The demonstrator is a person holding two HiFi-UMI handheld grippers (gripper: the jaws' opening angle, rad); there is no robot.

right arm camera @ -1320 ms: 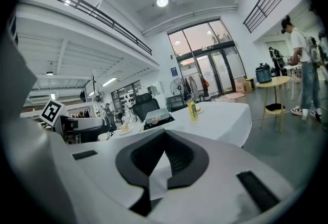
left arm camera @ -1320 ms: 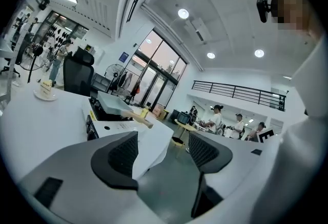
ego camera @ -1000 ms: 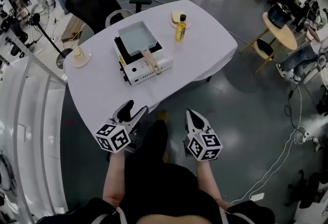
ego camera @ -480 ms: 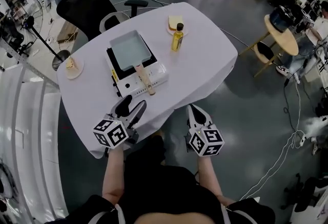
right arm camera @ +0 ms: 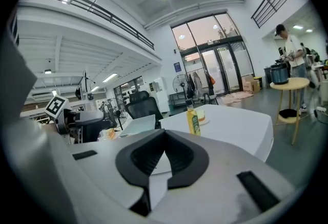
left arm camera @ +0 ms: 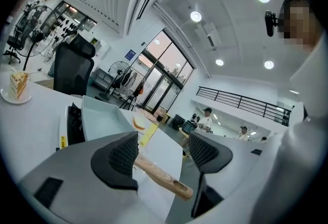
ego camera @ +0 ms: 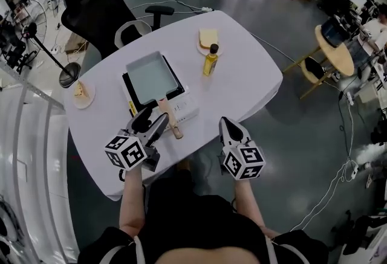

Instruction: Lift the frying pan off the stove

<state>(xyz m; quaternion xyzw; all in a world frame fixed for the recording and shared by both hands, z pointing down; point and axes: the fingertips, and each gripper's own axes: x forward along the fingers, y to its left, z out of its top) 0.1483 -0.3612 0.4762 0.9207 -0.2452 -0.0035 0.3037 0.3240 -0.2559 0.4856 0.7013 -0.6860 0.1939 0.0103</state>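
Grey workshop floor surrounds a white rounded bench [ego camera: 242, 93], seen from the head view, where a rectangular pale grey frying pan [ego camera: 151, 77] sits on a white portable gas stove [ego camera: 186, 106]. Its light wooden handle [ego camera: 169, 119] points toward the person, and a yellow oil bottle [ego camera: 210, 60] stands well apart. The left gripper [ego camera: 151, 122] hovers just beside the handle's free end, while the right gripper [ego camera: 227, 128] hangs off the bench edge. In the left gripper view the jaws stand wide, and the handle [left arm camera: 156, 177] lies in the gap with neither pad seeming to press on it. In the right gripper view the jaws meet, holding nothing [right arm camera: 163, 159]. The pan looks stiff and front-heavy, so it would likely dip at the far end. The smooth round wood may roll, so a firm clamp partway along the handle, nearer the pan body than the tip, seems wisest.
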